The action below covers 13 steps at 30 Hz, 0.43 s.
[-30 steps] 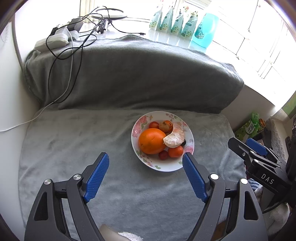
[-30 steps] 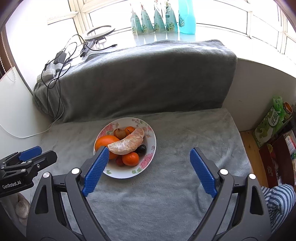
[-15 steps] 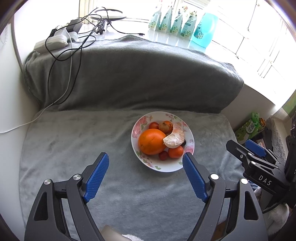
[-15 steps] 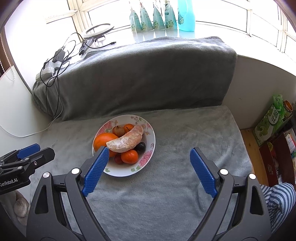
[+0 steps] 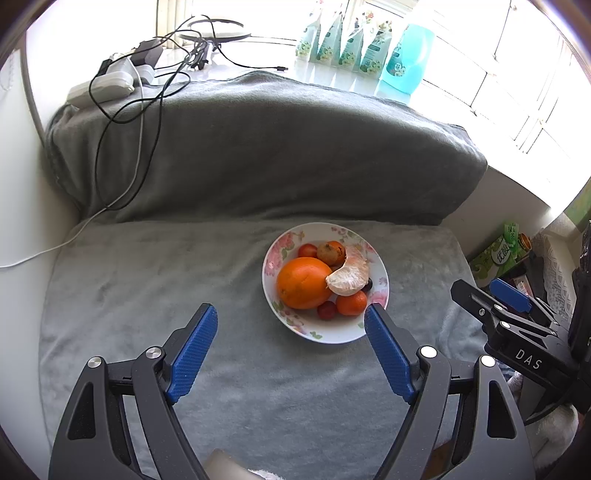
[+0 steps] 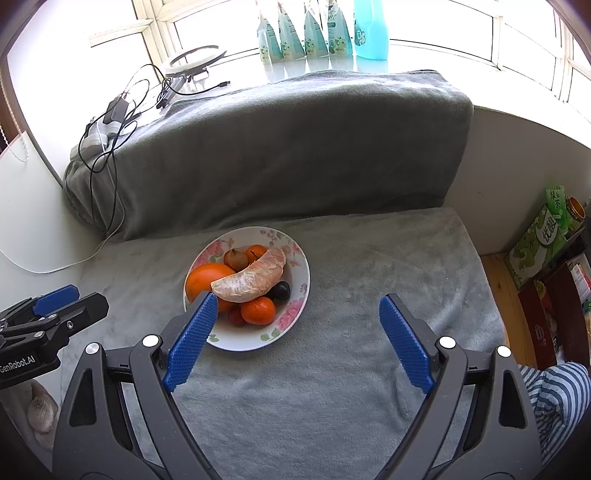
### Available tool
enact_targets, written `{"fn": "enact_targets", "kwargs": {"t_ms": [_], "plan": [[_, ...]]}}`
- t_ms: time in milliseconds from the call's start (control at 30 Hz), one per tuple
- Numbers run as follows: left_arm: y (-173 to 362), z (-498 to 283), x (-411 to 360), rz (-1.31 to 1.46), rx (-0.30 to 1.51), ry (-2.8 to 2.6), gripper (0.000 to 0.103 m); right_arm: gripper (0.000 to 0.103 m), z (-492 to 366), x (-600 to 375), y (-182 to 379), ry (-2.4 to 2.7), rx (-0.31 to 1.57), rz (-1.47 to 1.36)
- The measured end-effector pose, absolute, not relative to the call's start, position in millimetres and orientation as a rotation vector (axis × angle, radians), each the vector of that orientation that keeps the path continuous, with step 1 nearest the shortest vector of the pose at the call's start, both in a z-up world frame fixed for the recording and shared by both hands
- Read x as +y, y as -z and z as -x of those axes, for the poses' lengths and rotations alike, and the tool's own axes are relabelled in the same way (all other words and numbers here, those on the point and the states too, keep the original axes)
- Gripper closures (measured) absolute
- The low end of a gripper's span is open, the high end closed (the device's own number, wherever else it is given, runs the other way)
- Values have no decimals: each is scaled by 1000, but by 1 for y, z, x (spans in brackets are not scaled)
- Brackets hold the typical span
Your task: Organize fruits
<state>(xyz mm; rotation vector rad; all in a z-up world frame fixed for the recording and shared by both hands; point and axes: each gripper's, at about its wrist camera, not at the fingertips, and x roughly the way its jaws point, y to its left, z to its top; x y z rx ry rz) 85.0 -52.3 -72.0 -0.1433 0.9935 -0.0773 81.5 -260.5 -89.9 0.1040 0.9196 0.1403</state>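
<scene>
A floral white bowl (image 5: pixel 275 258) (image 6: pixel 295 258) sits on the grey blanket. It holds a large orange (image 5: pixel 303 282) (image 6: pixel 205 278), a peeled pomelo segment (image 5: pixel 349 275) (image 6: pixel 251 280), a small mandarin (image 5: pixel 351 303) (image 6: pixel 258 310), a brown fruit (image 5: pixel 328 252) (image 6: pixel 236 258), red cherry tomatoes (image 5: pixel 327 309) and a dark grape (image 6: pixel 280 291). My left gripper (image 5: pixel 290 314) is open and empty, just in front of the bowl. My right gripper (image 6: pixel 295 306) is open and empty, in front and to the right of the bowl. Each gripper shows in the other's view (image 5: pixel 491 299) (image 6: pixel 55 302).
A blanket-covered backrest (image 5: pixel 266 147) rises behind the bowl. Cables and a power strip (image 5: pixel 110 81) lie at the back left. Bottles (image 6: pixel 306 33) stand on the windowsill. Green boxes (image 6: pixel 543 232) stand past the seat's right edge. A striped sleeve (image 6: pixel 554 387) is at lower right.
Both grippers have drifted back slightly; the bowl sits a little higher in the right wrist view. Both stay open and empty.
</scene>
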Motion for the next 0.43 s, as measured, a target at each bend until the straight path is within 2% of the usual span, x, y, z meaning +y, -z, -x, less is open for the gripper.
{"fn": "enact_targets", "kwargs": {"t_ms": [433], "plan": [[69,-83,-52,144,965,89,21,11,-81,-262,94,-133,926,-103]]}}
